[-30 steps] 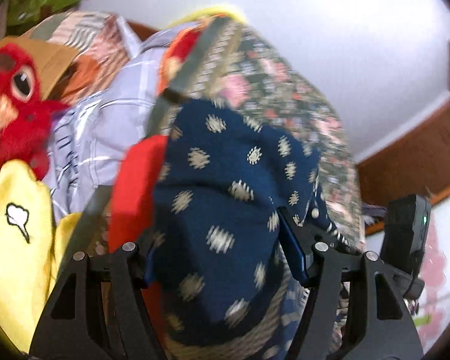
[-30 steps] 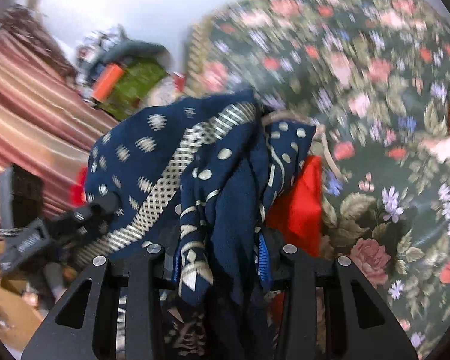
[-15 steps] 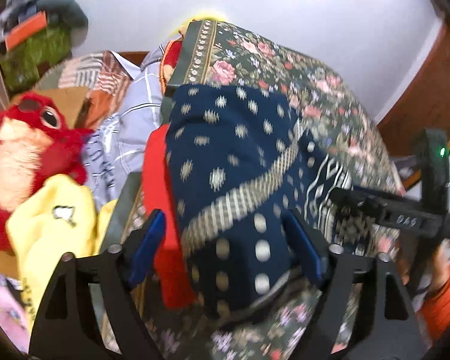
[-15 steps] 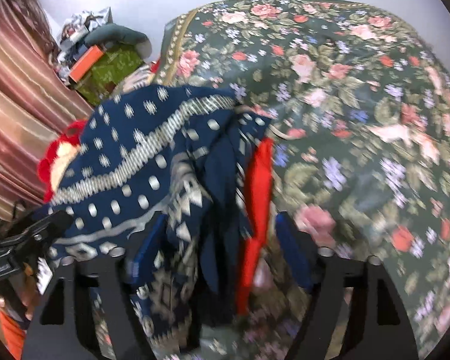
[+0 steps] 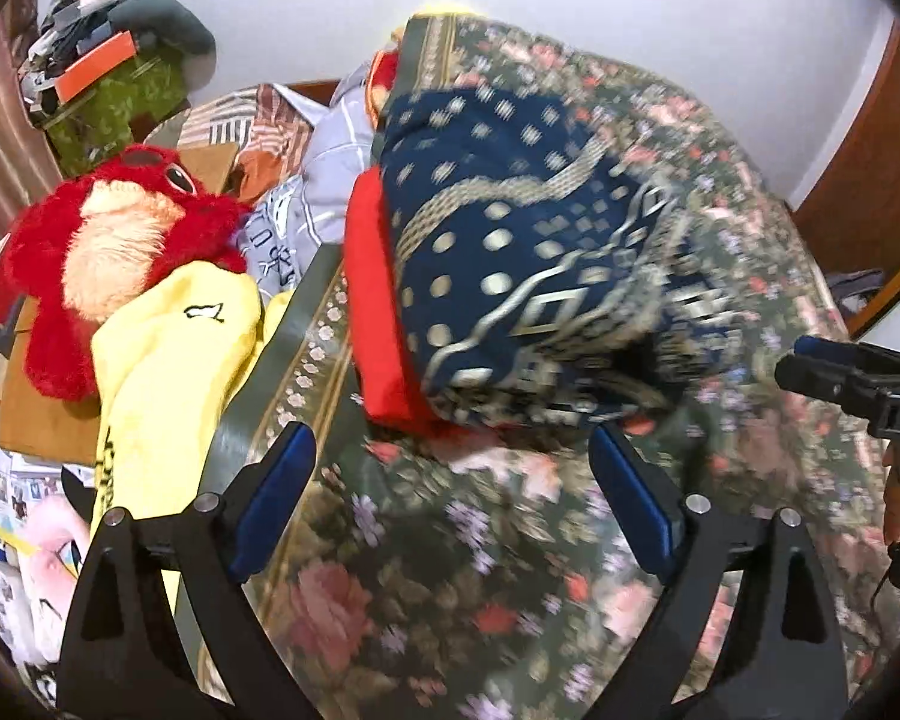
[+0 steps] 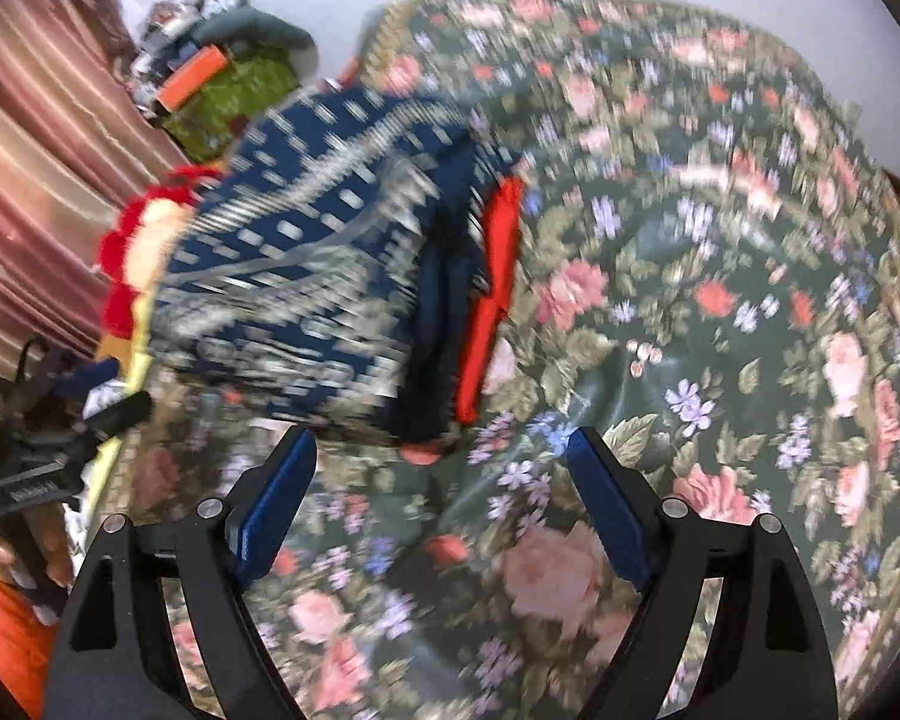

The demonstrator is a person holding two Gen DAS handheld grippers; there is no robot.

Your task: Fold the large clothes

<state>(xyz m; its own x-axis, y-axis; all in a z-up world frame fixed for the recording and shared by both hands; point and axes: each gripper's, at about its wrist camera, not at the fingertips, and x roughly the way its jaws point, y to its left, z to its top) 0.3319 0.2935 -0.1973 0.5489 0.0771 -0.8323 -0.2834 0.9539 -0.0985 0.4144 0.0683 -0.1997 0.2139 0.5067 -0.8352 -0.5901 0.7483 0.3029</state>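
A folded navy garment with cream dots and bands [image 5: 510, 252] lies on the floral bedspread [image 5: 450, 570], with a red garment [image 5: 378, 312] under its left side. My left gripper [image 5: 450, 480] is open and empty, just short of the bundle's near edge. In the right wrist view the same navy garment [image 6: 318, 276] and red layer [image 6: 492, 276] lie ahead and left. My right gripper [image 6: 438, 474] is open and empty, close to the bundle's near corner. The right gripper also shows at the right edge of the left wrist view [image 5: 846, 378].
A red plush toy [image 5: 114, 252] and a yellow garment [image 5: 168, 372] lie left of the bedspread. A grey striped cloth [image 5: 324, 180] and a cluttered green pile [image 5: 120, 90] are behind. A striped curtain [image 6: 42, 192] hangs at left. A wooden door frame [image 5: 858, 180] stands at right.
Both grippers have let go of the navy garment, opened wide and drawn back. The folded bundle now rests on the bedspread, farther from both cameras.
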